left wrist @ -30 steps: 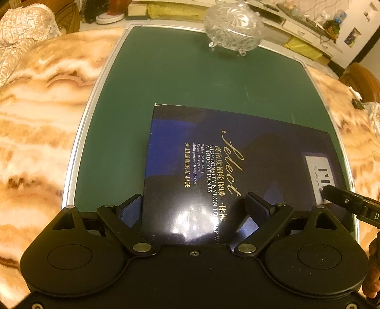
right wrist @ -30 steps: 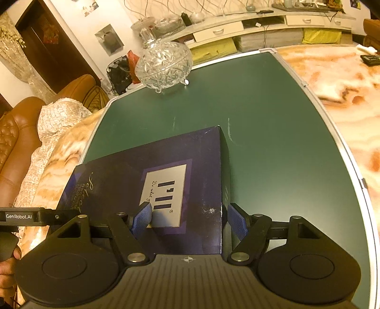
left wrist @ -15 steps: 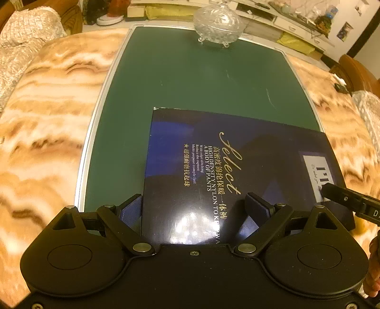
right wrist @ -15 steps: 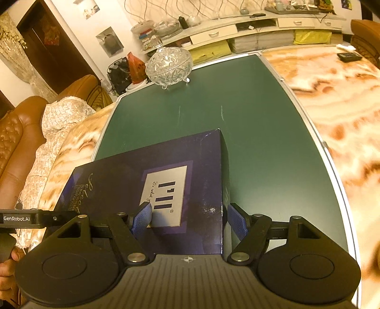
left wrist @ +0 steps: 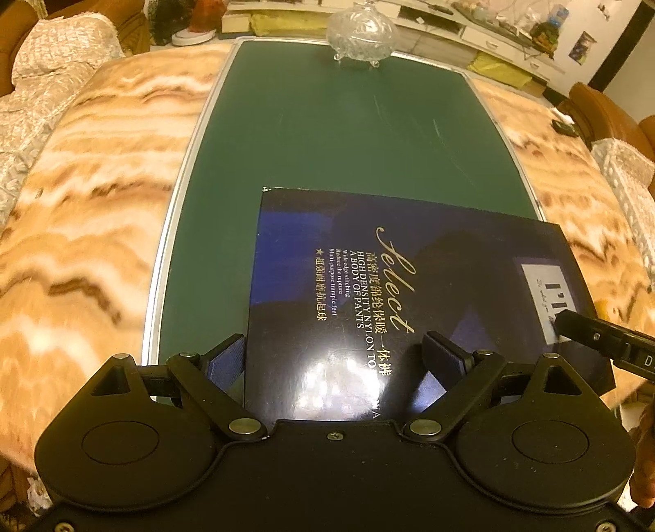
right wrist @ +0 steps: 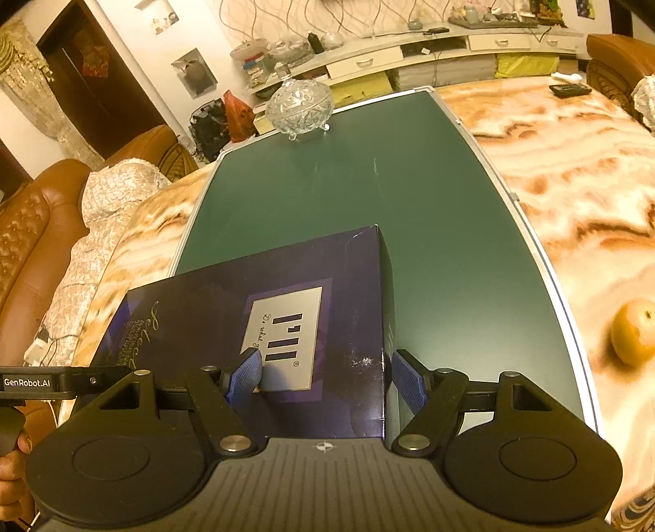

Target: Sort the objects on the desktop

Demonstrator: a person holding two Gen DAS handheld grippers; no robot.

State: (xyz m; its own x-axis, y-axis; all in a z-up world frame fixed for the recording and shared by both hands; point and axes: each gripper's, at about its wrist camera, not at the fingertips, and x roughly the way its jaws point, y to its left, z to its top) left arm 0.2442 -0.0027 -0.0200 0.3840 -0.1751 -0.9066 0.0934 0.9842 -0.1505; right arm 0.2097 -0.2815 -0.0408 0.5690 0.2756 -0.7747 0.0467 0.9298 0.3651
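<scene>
Both grippers have pulled the dark blue box (left wrist: 409, 294) back toward the near edge of the desk (left wrist: 102, 172) over the last second; the crystal lidded bowl (left wrist: 362, 32) at the far end of the green board (left wrist: 327, 135) looks further off now, and an orange (right wrist: 632, 331) has come into the right wrist view near the desk's right edge.

Left gripper (left wrist: 333, 356) is clenched on the box's left end, one pad on the glossy top, the other under or beside the left edge. Right gripper (right wrist: 325, 376) is clamped across the right end: left pad on the white label, right pad against the side wall. So it's a two-handed hold.

The box sits over the near end of the green board. Can't tell if it's lifted or sliding on it.

Risks, as I judge them:
- glossy lid plus a shallow bite, so a pad could slip if the hands pull unevenly
- if the hands drift apart or twist, the box could skew and pop out of one grip
- swinging right could knock the orange and roll it off the desk
</scene>
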